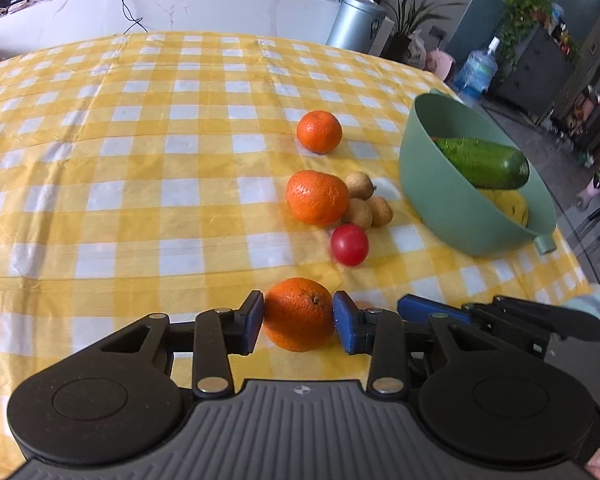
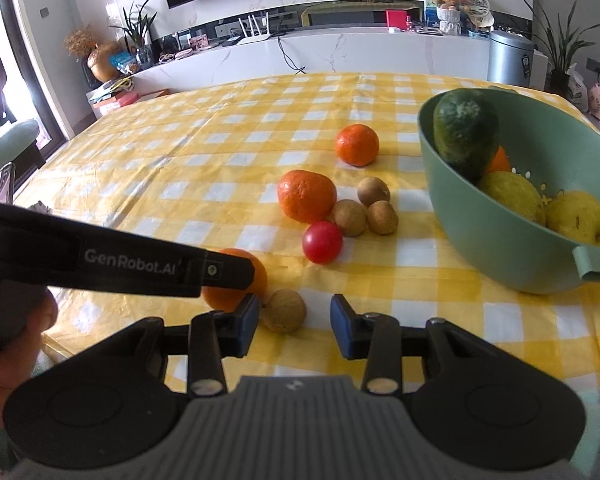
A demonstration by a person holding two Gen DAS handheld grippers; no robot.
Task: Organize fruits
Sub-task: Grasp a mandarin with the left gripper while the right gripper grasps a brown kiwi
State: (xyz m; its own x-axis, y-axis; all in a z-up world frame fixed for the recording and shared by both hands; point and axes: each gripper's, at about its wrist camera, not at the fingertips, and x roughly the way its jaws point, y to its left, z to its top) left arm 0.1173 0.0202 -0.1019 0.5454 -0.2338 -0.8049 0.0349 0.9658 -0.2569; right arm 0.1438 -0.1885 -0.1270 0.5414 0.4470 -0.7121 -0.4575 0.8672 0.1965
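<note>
In the left wrist view my left gripper (image 1: 298,322) is shut on an orange (image 1: 298,312) resting on the yellow checked cloth, with a blue pad against each side. In the right wrist view my right gripper (image 2: 294,320) is open over a small brown longan (image 2: 285,311). The longan lies close to the left pad and well clear of the right one. The left gripper's black body (image 2: 120,260) crosses that view and half hides the held orange (image 2: 258,276). A green colander bowl (image 2: 480,240) at right holds a cucumber (image 2: 464,132) and yellow fruits (image 2: 578,218).
Beyond the grippers lie two more oranges (image 1: 319,131) (image 1: 317,198), a red tomato (image 1: 349,244) and three longans (image 1: 370,204) in a cluster. The table's right edge (image 1: 572,276) runs just past the bowl. A hand (image 2: 4,360) shows at lower left.
</note>
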